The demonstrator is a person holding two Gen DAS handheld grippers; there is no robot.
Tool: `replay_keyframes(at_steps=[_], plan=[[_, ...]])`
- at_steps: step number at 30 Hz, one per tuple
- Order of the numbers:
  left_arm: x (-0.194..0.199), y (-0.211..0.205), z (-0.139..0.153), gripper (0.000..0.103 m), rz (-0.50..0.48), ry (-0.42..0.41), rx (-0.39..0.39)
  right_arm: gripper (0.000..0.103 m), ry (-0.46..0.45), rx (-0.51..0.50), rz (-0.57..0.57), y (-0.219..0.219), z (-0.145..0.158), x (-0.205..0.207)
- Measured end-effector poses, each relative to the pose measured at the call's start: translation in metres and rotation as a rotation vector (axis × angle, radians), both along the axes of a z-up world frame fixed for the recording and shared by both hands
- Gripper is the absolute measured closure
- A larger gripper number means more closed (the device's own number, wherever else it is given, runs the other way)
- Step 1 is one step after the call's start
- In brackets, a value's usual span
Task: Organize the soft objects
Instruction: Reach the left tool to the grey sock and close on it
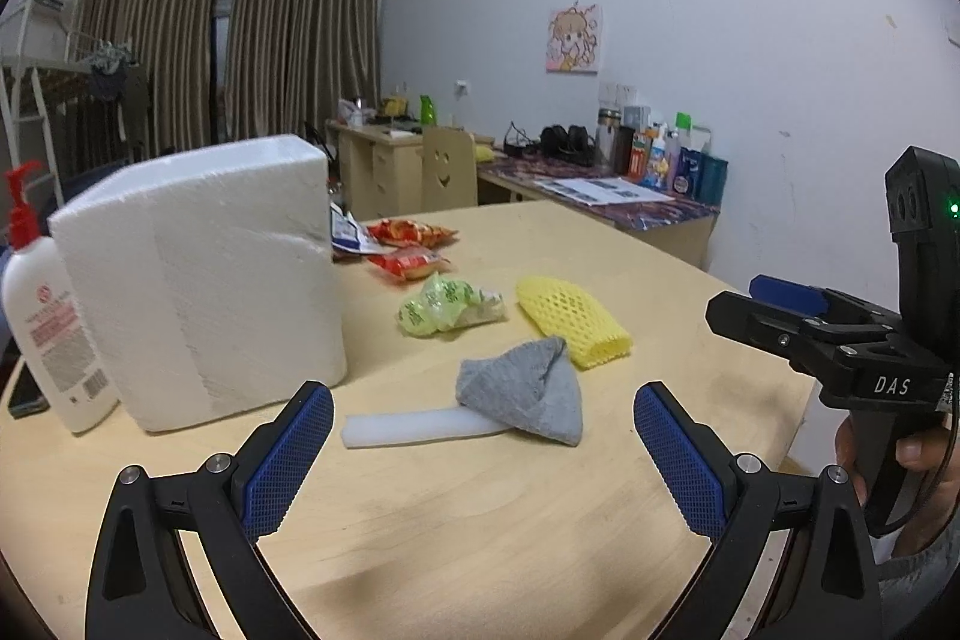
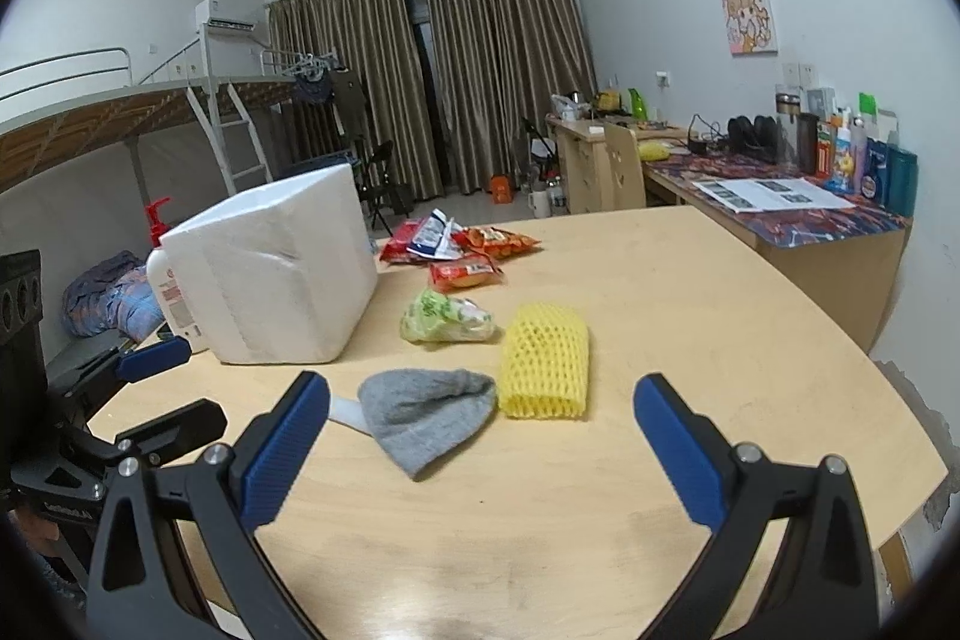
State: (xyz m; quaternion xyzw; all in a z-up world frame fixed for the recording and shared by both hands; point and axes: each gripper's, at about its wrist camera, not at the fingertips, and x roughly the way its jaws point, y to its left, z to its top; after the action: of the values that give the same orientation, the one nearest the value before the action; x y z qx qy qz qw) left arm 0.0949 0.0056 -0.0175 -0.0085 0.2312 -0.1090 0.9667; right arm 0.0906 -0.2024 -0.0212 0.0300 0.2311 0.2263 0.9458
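A grey knitted cloth (image 1: 528,391) (image 2: 420,412) lies on the wooden table, partly covering a white foam strip (image 1: 408,427) (image 2: 345,409). Behind it rest a yellow foam net sleeve (image 1: 570,319) (image 2: 543,361) and a crumpled green plastic bag (image 1: 444,310) (image 2: 444,319). A white styrofoam box (image 1: 204,274) (image 2: 276,268) stands at the left. My left gripper (image 1: 483,451) is open just in front of the cloth and strip, holding nothing. My right gripper (image 2: 480,448) is open too, near the cloth and sleeve. The right gripper (image 1: 774,310) also shows at the left view's right edge, held by a hand.
Red snack packets (image 1: 411,247) (image 2: 474,256) lie behind the green bag. A white pump bottle with a red top (image 1: 42,304) (image 2: 165,280) stands left of the box. A cluttered desk (image 2: 780,202) runs along the right wall. The table edge (image 2: 900,400) curves at the right.
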Motion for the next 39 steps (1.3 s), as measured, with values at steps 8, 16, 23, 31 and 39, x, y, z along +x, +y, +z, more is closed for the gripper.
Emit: replay_keyframes(at_steps=[8, 16, 23, 31, 39], plan=[[0.027, -0.009, -0.015, 0.003, -0.05, 0.063, -0.008, 0.0, 0.037, -0.027, -0.008, -0.002, -0.008, 0.019], [0.054, -0.023, -0.028, 0.003, -0.093, 0.126, -0.011, 0.0, 0.068, -0.063, -0.012, -0.007, -0.015, 0.038], [0.071, -0.032, -0.035, 0.004, -0.097, 0.158, -0.005, 0.0, 0.083, -0.085, 0.01, -0.006, -0.021, 0.053], [0.087, -0.035, -0.045, 0.014, -0.106, 0.233, -0.036, 0.0, 0.115, -0.093, 0.026, -0.005, -0.028, 0.071], [0.103, -0.038, -0.055, 0.024, -0.11, 0.31, -0.049, 0.0, 0.116, -0.094, 0.054, -0.001, -0.025, 0.078]])
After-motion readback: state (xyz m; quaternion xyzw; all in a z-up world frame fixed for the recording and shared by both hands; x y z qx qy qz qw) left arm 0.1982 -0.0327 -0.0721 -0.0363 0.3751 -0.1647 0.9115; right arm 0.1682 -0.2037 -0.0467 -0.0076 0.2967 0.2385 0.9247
